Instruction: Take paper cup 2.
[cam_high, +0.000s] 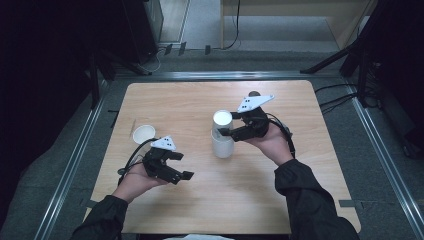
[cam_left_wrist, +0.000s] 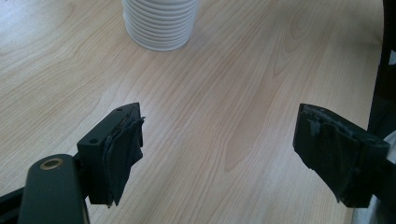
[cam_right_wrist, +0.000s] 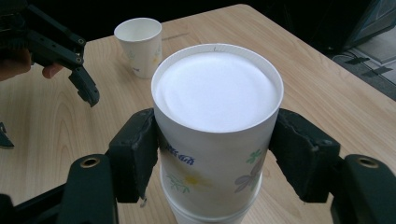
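Two hand-held grippers (cam_high: 186, 166) (cam_high: 220, 124), cup stack (cam_high: 222, 135), one loose cup (cam_high: 143, 134)

My high view looks down and forward over the whole table (cam_high: 200, 100). My left gripper view sits low, facing the cup stack (cam_left_wrist: 160, 23) from near. My right gripper view is tight on that stack, with the lone cup (cam_right_wrist: 138, 44) beyond; all three share the stack.

A light wooden table (cam_high: 220, 200) stood on grey carpeted floor (cam_high: 345, 150), framed by metal rails (cam_high: 70, 165). Beyond the table's far edge rose pale wooden furniture (cam_high: 295, 15); cables (cam_high: 340, 100) trailed right of the table. Both sides were dark.
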